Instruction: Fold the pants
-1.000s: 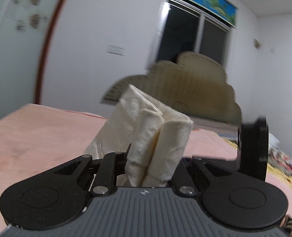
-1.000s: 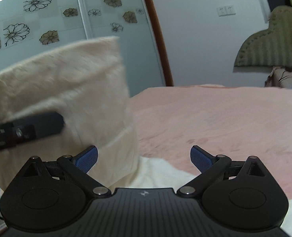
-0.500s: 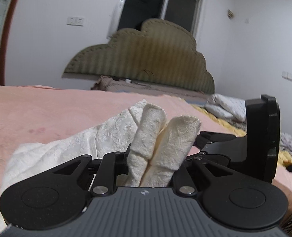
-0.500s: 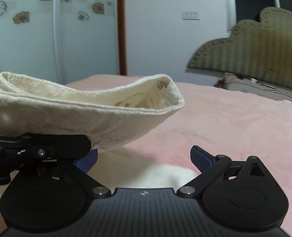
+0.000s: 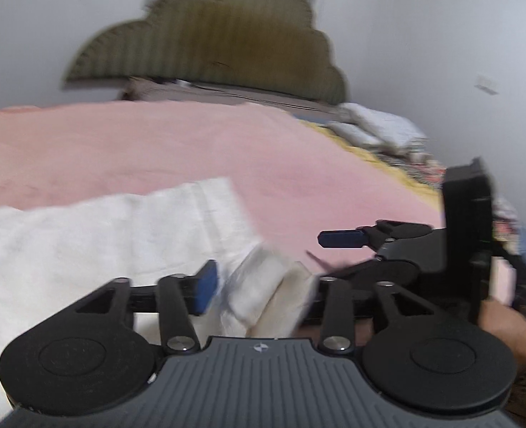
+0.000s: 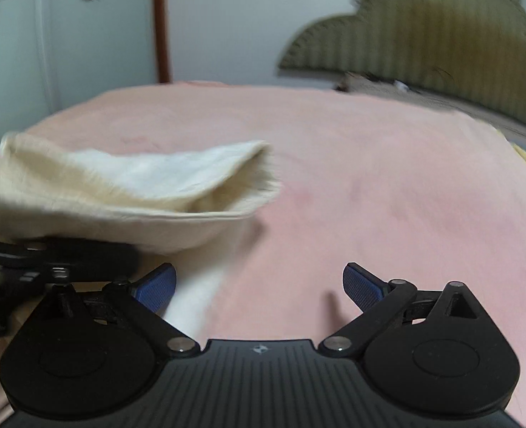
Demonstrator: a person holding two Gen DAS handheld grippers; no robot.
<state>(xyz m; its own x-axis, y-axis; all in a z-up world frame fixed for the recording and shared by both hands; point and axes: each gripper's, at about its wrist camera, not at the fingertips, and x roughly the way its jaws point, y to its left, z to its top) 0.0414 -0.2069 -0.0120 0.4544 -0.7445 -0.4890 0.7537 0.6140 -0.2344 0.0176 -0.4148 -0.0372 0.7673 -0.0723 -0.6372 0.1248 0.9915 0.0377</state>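
My left claw (image 5: 259, 281) has its jaws parted; a bunched fold of the cream pants (image 5: 95, 235) sits between them, apart from the blue pad (image 5: 206, 281) on one side, while the other pad is hidden by cloth, so I cannot tell whether anything is pinched. Past that fold the pants lie spread flat to the left on the pink blanket (image 5: 156, 149). To the right, just beside the fold, my right claw (image 5: 341, 239) reaches in sideways, one blue finger showing.

My right claw (image 6: 259, 285) is spread wide with nothing between its blue pads (image 6: 362, 285), only pink blanket (image 6: 370, 185) beneath. To its left a doubled flap of the pants (image 6: 131, 185) hangs raised over the blanket, above my left claw (image 6: 56, 260).

Farther off stands the olive headboard (image 5: 209, 42), with piled bedding (image 5: 377, 128) at the right.
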